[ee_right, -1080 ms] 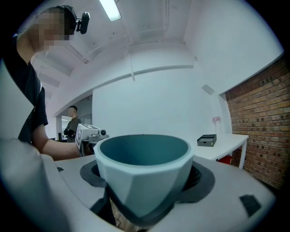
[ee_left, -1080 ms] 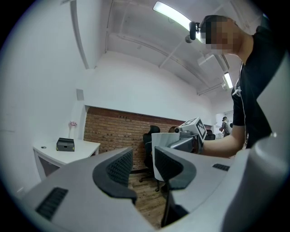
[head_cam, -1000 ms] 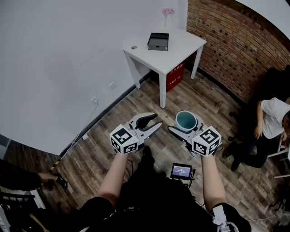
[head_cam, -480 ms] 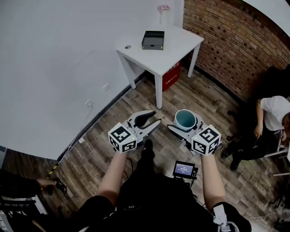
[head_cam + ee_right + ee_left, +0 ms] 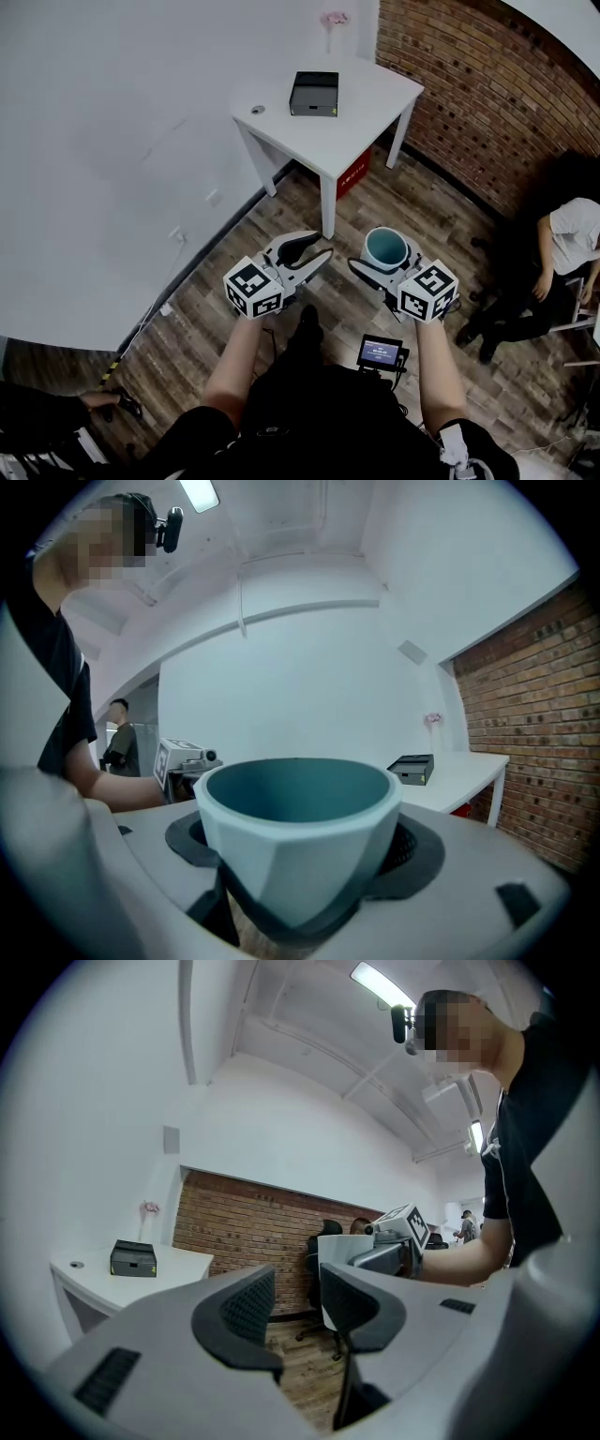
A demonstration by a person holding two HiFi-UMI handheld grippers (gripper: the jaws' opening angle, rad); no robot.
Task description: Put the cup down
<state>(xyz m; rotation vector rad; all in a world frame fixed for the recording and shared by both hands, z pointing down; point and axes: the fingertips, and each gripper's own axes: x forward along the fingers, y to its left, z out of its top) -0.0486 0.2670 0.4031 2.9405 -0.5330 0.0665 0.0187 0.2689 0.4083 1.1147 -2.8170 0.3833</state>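
Step in hand: carrying the cup to a set-down place; judged early, as it is held in the air over the wooden floor.
Likely destination: the white table ahead, which is well apart from the cup; this is a judgement only.
Method advised: keep the cup upright and level on the approach. Bring it over a bare part of the tabletop, clear of the black box and away from the edge. Lower it until the base rests fully, and only then part the jaws.
Risk: release before the base is seated, or too near the corner, could tip the cup off.
Right gripper: jaws wide, pads pressed on both sides of the cup, which sits mouth-up between them.
Left gripper: jaws a little apart with nothing between them; beside the right gripper, not touching the cup.
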